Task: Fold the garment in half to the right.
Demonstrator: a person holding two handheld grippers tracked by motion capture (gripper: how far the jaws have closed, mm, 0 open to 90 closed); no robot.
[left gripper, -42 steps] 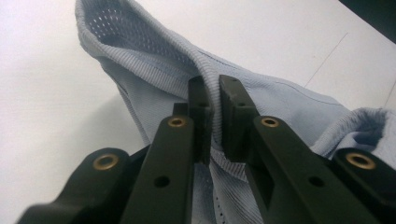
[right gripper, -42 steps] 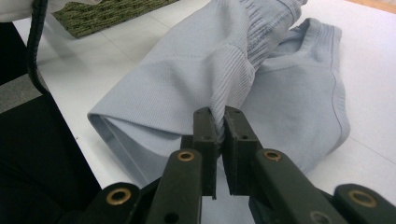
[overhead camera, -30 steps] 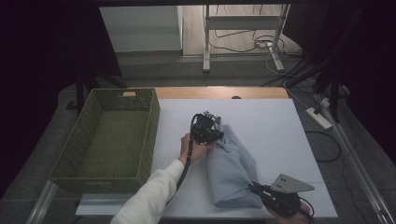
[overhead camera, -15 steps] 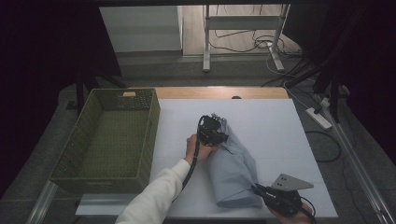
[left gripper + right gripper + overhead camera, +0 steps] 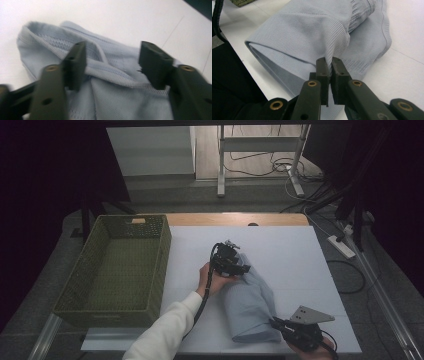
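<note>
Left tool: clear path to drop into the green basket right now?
Probably yes: the left tool stands open over the blue garment, holding nothing, and bare table lies between it and the green basket.

Right gripper (image 5: 276,322): its hand is cut off by the high view's bottom edge.
Sleeve (image 5: 165,332): runs out of frame at the bottom.
Garment (image 5: 110,82): near part cut off below in the left gripper view.
Left gripper (image 5: 112,65): black jaws motion-blurred up close.
</note>
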